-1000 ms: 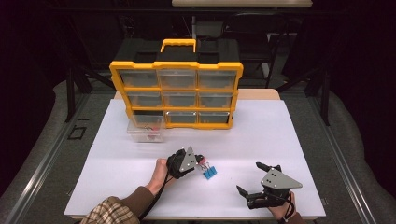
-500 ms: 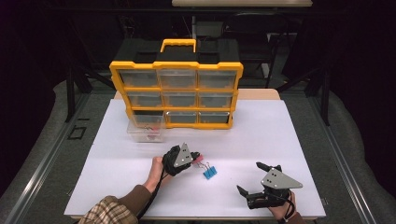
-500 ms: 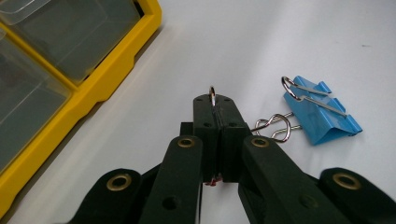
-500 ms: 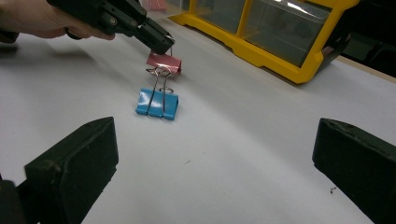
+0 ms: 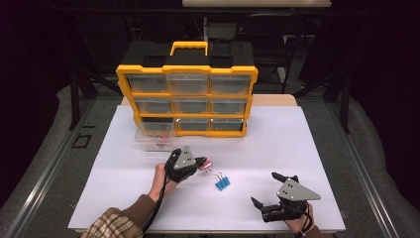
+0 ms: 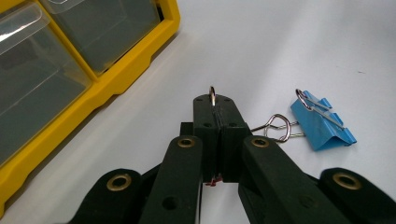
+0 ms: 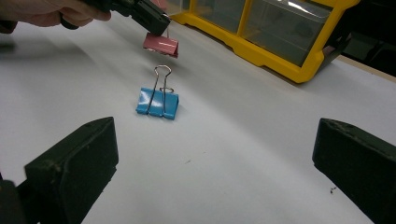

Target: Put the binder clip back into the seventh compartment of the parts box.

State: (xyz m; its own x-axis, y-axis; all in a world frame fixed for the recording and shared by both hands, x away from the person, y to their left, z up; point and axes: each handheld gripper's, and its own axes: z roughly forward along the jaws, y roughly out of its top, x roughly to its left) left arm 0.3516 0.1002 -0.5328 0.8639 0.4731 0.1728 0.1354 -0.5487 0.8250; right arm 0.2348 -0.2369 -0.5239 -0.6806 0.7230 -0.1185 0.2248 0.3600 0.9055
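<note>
My left gripper [image 5: 201,163] hovers over the middle of the white table, shut on the wire handle of a pink binder clip [image 5: 207,167]. In the left gripper view the closed jaws pinch a wire loop [image 6: 212,92] that sticks out past the tips. The right gripper view shows the pink clip [image 7: 161,45] hanging in the air under those jaws. A blue binder clip [image 5: 222,183] lies flat on the table just right of it, handles folded [image 7: 158,101]. My right gripper [image 5: 264,188] rests near the front edge, open and holding nothing [image 7: 215,163].
A yellow drawer organizer [image 5: 187,99] with clear drawers stands at the back of the table [image 5: 297,148]. One clear drawer [image 5: 154,141] is pulled out and sits on the table in front of its lower left slot, with small red items inside.
My left gripper has drifted a little left and away, toward the organizer, lifting the pink clip off the table. The blue clip and the right gripper have stayed put.
</note>
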